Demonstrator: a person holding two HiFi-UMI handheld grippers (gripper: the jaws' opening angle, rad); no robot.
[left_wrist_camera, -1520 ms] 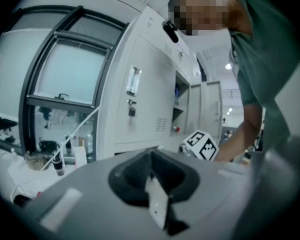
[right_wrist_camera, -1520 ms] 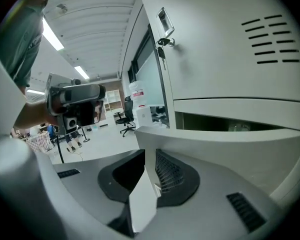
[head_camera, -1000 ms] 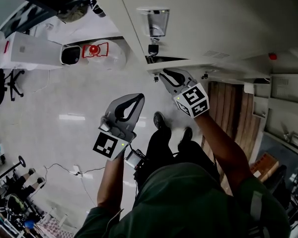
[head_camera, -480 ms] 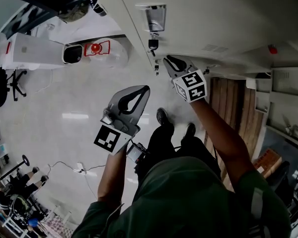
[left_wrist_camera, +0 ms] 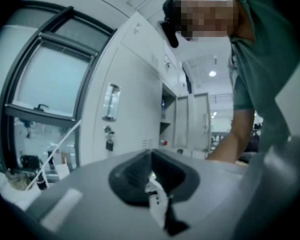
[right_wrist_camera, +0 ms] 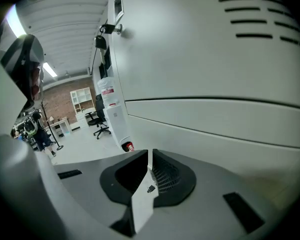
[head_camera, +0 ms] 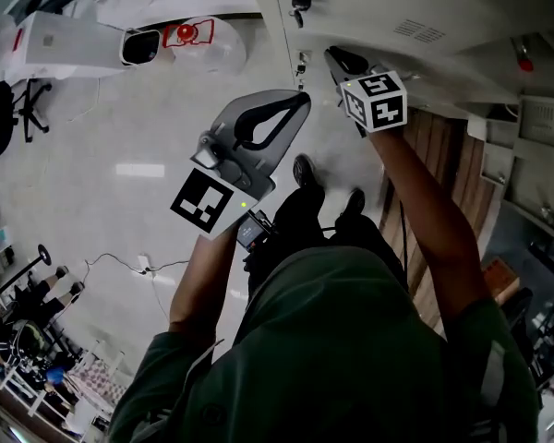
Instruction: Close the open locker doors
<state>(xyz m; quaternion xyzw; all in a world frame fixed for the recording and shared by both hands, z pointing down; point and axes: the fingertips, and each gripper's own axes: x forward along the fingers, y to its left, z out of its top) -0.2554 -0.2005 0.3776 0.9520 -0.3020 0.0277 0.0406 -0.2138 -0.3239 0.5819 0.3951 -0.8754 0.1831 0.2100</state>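
A row of pale grey lockers (head_camera: 397, 7) runs across the top of the head view. My right gripper (head_camera: 337, 58) is shut, with its tip against a locker door (right_wrist_camera: 215, 84) that has vent slots. A padlock (right_wrist_camera: 100, 41) hangs further along that door. My left gripper (head_camera: 297, 101) is shut on nothing and is held in the air just left of the right one, short of the lockers. In the left gripper view, a closed door with a handle (left_wrist_camera: 111, 102) and a padlock (left_wrist_camera: 109, 144) is nearest. Beyond it, open lockers (left_wrist_camera: 167, 119) show shelves and doors standing ajar.
A white machine (head_camera: 74, 40) with a red label (head_camera: 183, 33) stands on the floor at upper left, with an office chair (head_camera: 5, 118) beside it. A cable (head_camera: 120, 317) lies on the floor. Wooden panelling (head_camera: 443, 155) is at right. My shoes (head_camera: 305, 169) are below the grippers.
Both grippers have moved up and towards the lockers. The dark gap at the door's edge by the right gripper has closed as that gripper pressed in.
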